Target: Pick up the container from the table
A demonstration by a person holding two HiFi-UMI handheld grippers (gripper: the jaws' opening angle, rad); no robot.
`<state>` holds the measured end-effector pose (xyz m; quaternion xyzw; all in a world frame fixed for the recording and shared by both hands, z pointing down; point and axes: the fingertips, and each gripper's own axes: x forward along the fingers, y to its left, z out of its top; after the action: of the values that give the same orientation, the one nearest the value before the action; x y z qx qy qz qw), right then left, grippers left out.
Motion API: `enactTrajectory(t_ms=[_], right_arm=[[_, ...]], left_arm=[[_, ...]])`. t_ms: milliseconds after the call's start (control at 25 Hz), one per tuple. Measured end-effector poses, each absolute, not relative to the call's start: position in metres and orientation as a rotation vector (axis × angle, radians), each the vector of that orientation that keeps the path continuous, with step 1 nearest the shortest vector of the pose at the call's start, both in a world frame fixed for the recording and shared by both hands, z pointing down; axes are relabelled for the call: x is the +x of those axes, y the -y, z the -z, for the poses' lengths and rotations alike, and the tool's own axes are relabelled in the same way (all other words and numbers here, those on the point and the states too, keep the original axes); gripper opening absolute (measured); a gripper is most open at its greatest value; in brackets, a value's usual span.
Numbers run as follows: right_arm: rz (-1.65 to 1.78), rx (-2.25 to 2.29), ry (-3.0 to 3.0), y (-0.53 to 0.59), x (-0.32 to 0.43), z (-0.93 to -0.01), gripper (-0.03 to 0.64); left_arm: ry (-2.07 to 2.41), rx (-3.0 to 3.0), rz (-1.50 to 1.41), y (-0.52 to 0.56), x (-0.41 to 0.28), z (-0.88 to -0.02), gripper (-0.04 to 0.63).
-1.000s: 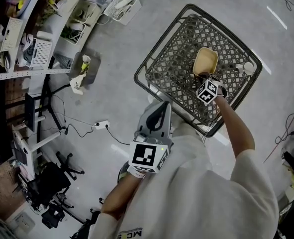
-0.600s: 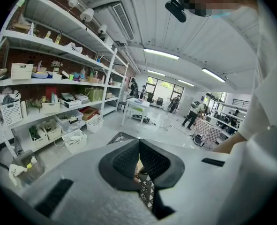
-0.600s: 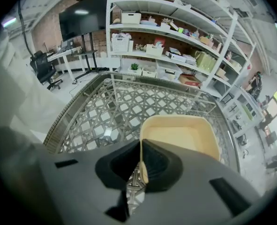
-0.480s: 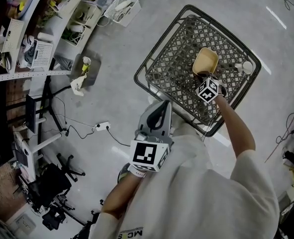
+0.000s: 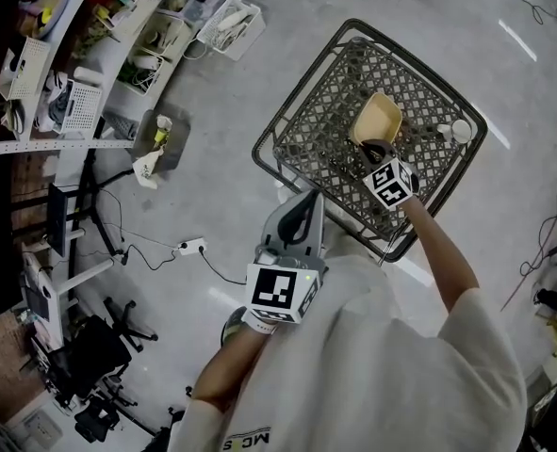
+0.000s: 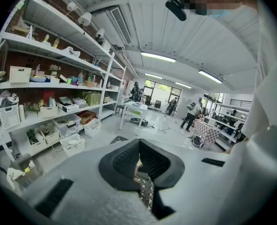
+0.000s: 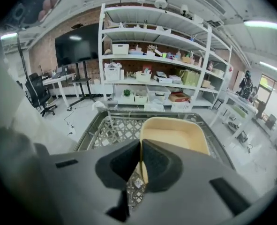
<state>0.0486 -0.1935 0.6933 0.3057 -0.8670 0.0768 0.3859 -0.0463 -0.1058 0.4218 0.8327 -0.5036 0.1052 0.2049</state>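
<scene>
A shallow tan container (image 5: 375, 121) (image 7: 175, 134) hangs just above the dark lattice table (image 5: 321, 121) (image 7: 109, 129). My right gripper (image 5: 372, 149) (image 7: 140, 165) is shut on the container's near rim, which is pinched between the two black pads. My left gripper (image 5: 299, 217) (image 6: 138, 165) is held close to my body, off the table's near-left edge, with its jaws shut and nothing between them. The container's inside looks empty.
A small white cup (image 5: 461, 130) stands on the table's right side. White shelving (image 5: 99, 36) (image 7: 152, 69) with bins and boxes runs along the left. Cables and a power strip (image 5: 192, 246) lie on the grey floor; office chairs (image 5: 90, 347) stand lower left.
My right gripper has drawn the container slightly toward me and to the left, and the container has tilted off the lattice top. The left gripper has stayed put.
</scene>
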Motion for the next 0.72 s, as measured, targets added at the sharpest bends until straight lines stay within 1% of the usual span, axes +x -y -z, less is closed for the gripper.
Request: enactTrajectory(t_ms=[440,720], right_arm=[[-0.144,0.897,2.473,0.171,0.02,-0.567,0.029],[-0.057,0.994,2.597,0.157,0.02,-0.486,0.029]], left_arm=[[1.456,2.334,-0.244,0.099,-0.049,-0.408,0.023],[1.471,2.345,-0.215,0.096,-0.049,-0.402,0.023]])
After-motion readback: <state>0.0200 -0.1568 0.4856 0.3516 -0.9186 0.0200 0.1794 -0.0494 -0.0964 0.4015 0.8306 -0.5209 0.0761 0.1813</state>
